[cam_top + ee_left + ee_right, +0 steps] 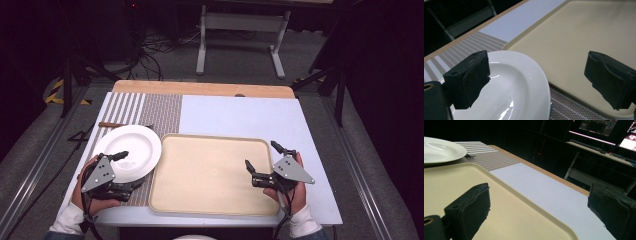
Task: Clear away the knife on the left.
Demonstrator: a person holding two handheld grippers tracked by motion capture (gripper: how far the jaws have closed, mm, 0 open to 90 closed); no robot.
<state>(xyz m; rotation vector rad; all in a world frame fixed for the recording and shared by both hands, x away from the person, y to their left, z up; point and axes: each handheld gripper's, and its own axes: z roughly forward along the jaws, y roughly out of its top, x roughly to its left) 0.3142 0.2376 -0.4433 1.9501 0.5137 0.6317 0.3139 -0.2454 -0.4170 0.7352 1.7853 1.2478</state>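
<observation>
White plate [128,151] sits on striped placemat [150,112], just left of beige tray [210,175], not yet lifted. Left gripper [125,170] spread wide, jaws straddling plate's near-right rim, no pinch. Right gripper [261,161] gaping over tray's right edge, holding nothing. Judged: early stage, grasp and move left.

High view shows utensil [112,124] behind plate; left gripper view shows rim between jaws.

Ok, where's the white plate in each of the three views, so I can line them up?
High view: white plate lies left of centre, on the striped mat, beside the beige tray.
Left gripper view: white plate sits at bottom centre, next to the left jaw.
Right gripper view: white plate sits at the top left corner, beyond the tray.
Shared landmark: the beige tray's rim next to the plate.
</observation>
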